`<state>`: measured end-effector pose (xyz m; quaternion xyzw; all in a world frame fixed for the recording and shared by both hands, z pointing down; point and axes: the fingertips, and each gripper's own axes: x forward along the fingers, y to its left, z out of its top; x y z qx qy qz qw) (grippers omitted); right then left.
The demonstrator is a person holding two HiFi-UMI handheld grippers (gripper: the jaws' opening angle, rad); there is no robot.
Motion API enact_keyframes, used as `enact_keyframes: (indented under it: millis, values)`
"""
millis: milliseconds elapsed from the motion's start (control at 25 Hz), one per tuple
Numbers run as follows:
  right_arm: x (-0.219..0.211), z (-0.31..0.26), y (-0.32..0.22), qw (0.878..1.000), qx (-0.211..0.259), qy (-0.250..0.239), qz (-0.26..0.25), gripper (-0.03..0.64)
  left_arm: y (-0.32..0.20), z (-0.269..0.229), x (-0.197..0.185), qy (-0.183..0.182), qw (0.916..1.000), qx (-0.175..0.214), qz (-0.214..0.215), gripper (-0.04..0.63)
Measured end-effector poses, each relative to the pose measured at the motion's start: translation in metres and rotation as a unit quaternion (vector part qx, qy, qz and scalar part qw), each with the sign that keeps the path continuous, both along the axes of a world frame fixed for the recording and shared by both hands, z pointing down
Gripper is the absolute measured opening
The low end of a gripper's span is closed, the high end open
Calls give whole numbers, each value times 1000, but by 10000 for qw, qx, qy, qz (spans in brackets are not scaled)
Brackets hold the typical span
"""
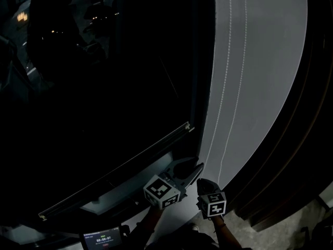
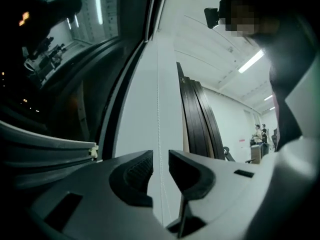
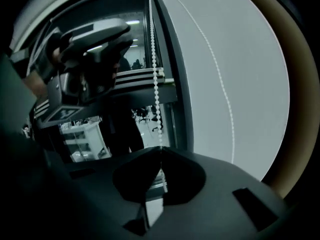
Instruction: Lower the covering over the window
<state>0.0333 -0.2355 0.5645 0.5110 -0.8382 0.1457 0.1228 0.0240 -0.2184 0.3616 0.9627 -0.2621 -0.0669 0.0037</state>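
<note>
- Blind: its bottom bar point(image 1: 114, 171) lies low in the head view, across the dark window point(image 1: 104, 87). In the right gripper view the same bar point(image 3: 145, 76) sits in the upper middle of the frame, with glass below it showing a lit room.
- Progress, as judged: the blind appears only partly lowered. Glass shows under the bar, so more chain pulling is left. How much of the pane above the bar is covered cannot be told in this darkness.
- Axis: the bar's long axis runs on a diagonal in the head view, from the lower left up to centre right. Its end cap point(image 2: 92, 151) points toward the pale wall point(image 1: 260, 61).
- Bead chain point(image 1: 229, 61): 2 strands hang against the wall, just right of the window frame. They run from the top of the frame down to the grippers at bottom centre.
- Right gripper point(image 1: 204, 182): jaws together and clamped on 1 strand of the chain. In its own view the beads point(image 3: 154, 74) run straight down into the seam between the jaws.
- Left gripper point(image 1: 193, 165): jaws apart. A strand passes through the gap and neither pad point(image 2: 140, 171) appears to press on it. The gripper sits just left of the right gripper and slightly higher in the head view.
- Surroundings: dark panels point(image 1: 307, 113) stand along the right edge, and a small screen point(image 1: 101, 238) glows at the bottom edge.
</note>
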Motion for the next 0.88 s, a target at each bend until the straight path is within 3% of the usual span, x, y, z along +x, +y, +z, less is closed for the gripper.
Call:
enact_keyframes:
  millis: [200,400,600,880]
  values:
    - [-1,1,5,10000,-23,-26,-48,14,-6,-12,24,-2,9996,84,282,83]
    - [3,0,7,9999,-24,-131,-60,14,-11,-21,31,141,9995,65,275,81]
    - [3,1,10,9997,-8,-195,-122,14,-16,-20,33,113,9996,117,230,21]
    - [-3,-6,18,9985,40,-398,-366,15,-19,-20,33,405,9986,-211,248,5]
